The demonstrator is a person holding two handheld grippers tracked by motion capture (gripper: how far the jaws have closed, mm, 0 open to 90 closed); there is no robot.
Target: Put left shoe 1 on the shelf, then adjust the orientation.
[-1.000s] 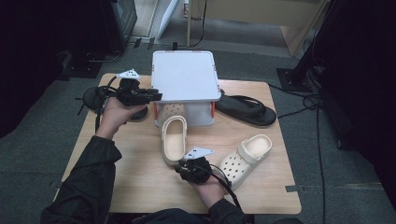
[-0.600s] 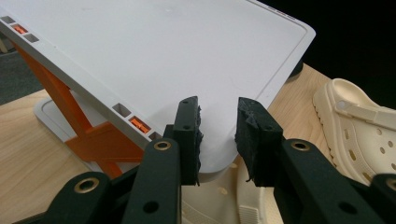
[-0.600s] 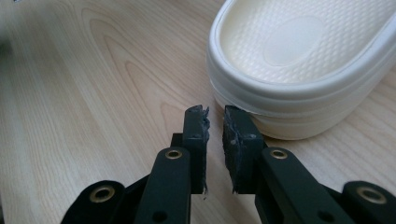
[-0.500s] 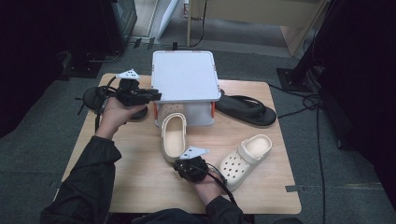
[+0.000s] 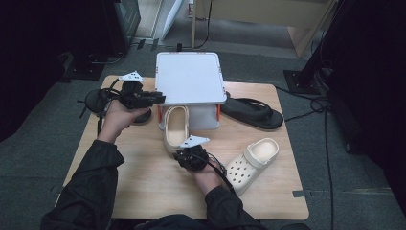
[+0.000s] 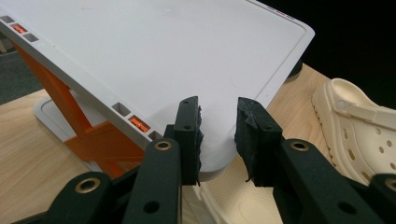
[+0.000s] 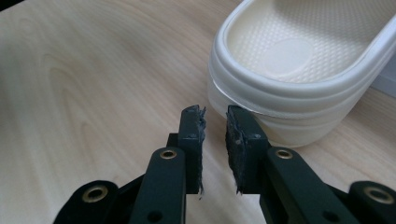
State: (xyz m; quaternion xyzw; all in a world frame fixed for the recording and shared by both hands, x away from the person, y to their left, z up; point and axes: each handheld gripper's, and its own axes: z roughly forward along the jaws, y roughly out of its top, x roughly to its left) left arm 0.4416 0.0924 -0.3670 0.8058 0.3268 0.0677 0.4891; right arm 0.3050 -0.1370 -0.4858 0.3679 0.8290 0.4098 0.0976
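Note:
A cream clog point(image 5: 174, 125) lies with its toe under a white two-tier shoe rack point(image 5: 189, 76) with orange struts. My right gripper point(image 5: 182, 154) is just behind the clog's heel point(image 7: 299, 60). Its jaws have just been opening slightly, and its fingertips point(image 7: 215, 140) are a narrow gap apart, with nothing between them, just left of the heel rim. My left gripper point(image 5: 160, 99) hovers at the rack's near left corner point(image 6: 140, 56). Its jaws point(image 6: 217, 135) are drawn together and empty above that corner. A second cream clog point(image 5: 253, 160) lies at the right.
A black flip-flop point(image 5: 251, 114) lies right of the rack. A dark shoe point(image 5: 95, 100) sits at the table's left edge, behind my left hand. The second clog point(image 6: 359, 135) also shows to the right in the left gripper view. Bare wood point(image 5: 139, 187) spans the near side.
My right gripper has moved forward and a little left, up to the heel of the clog under the rack. The left hand has stayed by the rack's corner.

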